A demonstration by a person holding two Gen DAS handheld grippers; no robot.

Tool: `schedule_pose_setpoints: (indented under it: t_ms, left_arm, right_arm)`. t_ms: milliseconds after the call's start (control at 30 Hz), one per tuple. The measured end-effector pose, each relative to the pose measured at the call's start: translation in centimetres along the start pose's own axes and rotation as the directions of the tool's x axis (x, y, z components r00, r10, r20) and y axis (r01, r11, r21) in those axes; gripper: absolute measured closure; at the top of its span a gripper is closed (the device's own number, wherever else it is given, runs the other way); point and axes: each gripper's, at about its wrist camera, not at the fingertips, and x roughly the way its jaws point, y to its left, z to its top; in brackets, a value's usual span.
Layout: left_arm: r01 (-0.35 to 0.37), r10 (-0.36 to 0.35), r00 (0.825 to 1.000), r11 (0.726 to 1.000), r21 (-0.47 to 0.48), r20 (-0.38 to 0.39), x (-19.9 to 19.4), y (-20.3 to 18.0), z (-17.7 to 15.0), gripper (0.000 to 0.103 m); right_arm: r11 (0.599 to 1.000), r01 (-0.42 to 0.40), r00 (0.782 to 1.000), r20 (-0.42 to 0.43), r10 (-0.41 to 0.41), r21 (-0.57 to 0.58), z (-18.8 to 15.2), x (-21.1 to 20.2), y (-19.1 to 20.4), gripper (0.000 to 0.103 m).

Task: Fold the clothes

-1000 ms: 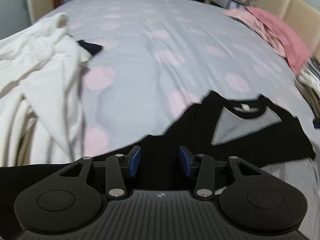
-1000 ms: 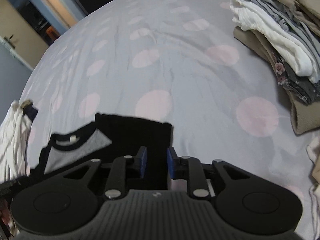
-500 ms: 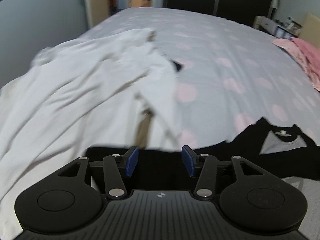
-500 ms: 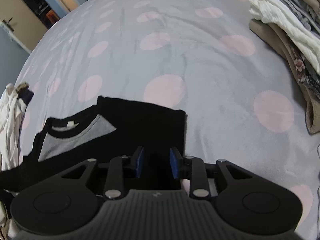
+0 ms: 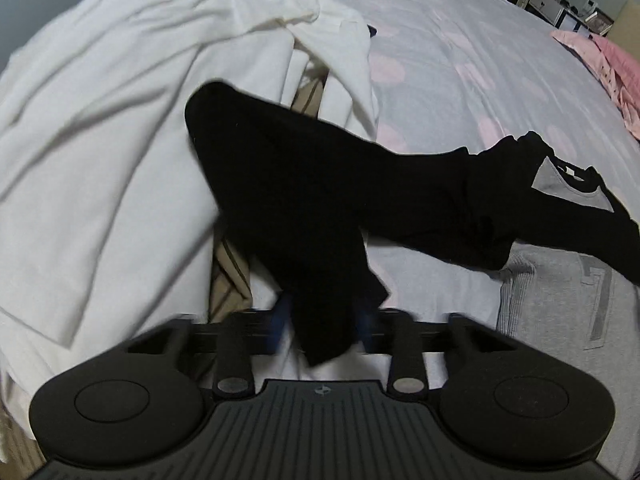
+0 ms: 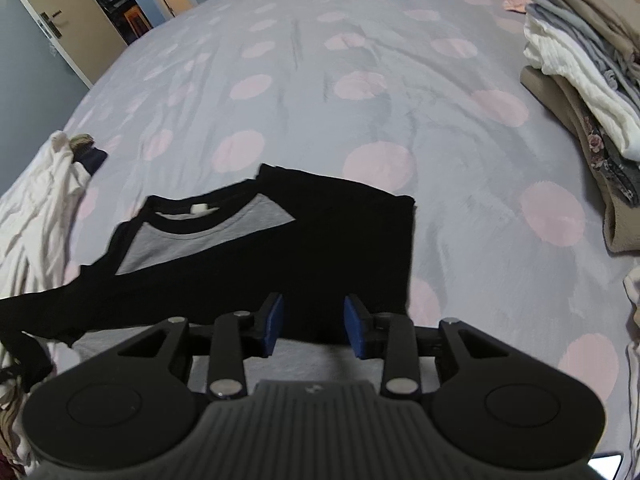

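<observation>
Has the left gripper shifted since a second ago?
Yes. The left gripper has swung leftward, toward the white clothes pile, and its jaws are closing with the black shirt's sleeve between them.

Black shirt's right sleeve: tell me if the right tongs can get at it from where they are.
Probably yes. The right tongs hover just above the black shirt with their jaws opening and nothing between them. The folded right sleeve lies flat directly ahead, with no other garment on top.
</observation>
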Motion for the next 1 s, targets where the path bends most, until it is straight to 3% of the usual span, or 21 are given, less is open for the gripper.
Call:
schedule_pose_setpoints:
  t_ms: [67,200,333,433,567,700,833,1000]
  left_arm:
    - [0.026,-0.025,0.999,1.0,-0.015,0.037,-0.6,0.4,-0.1,0.094]
    - [0.048,-0.05,0.987,0.999,0.021,0.153,-4.3,-0.4,0.5,0.096]
    - [0.069,-0.083,0.977,0.995,0.077,0.199,-8.4,-1.5,2.5,0.098]
    - [0.07,-0.08,0.983,0.995,0.065,0.166,-9.3,-1.2,3.6,0.098]
    - [0.069,-0.067,0.991,0.997,-0.018,0.112,-7.4,0.0,3.7,0.098]
    - [0.082,-0.08,0.984,0.997,-0.01,0.16,-7.3,0.1,2.7,0.1]
    - [0.114,-0.128,0.958,0.991,0.069,0.256,-9.4,-1.8,2.7,0.1]
    - [0.217,-0.283,0.891,0.953,0.213,0.354,-14.0,-6.9,4.6,0.1]
  right_arm:
    - [1.0,-0.01,1.0,0.012,0.01,-0.004,-0.4,-0.8,0.4,0.066]
    - [1.0,-0.009,1.0,0.029,0.01,-0.016,-1.0,-1.7,1.0,0.066]
    - [1.0,-0.015,0.999,0.03,0.015,-0.01,-1.1,-2.1,1.2,0.066]
    - [1.0,-0.017,0.999,0.031,0.018,-0.02,-1.0,-2.3,1.5,0.066]
    - [0.999,-0.024,0.999,0.041,0.025,-0.03,-0.6,-2.5,1.7,0.065]
    - [0.999,-0.022,0.999,0.045,0.024,-0.039,-0.4,-2.5,1.6,0.065]
    - [0.999,-0.016,0.999,0.036,0.017,-0.035,-0.4,-2.1,1.5,0.065]
    - [0.999,-0.02,1.0,0.023,0.02,-0.035,-0.5,-1.8,2.0,0.065]
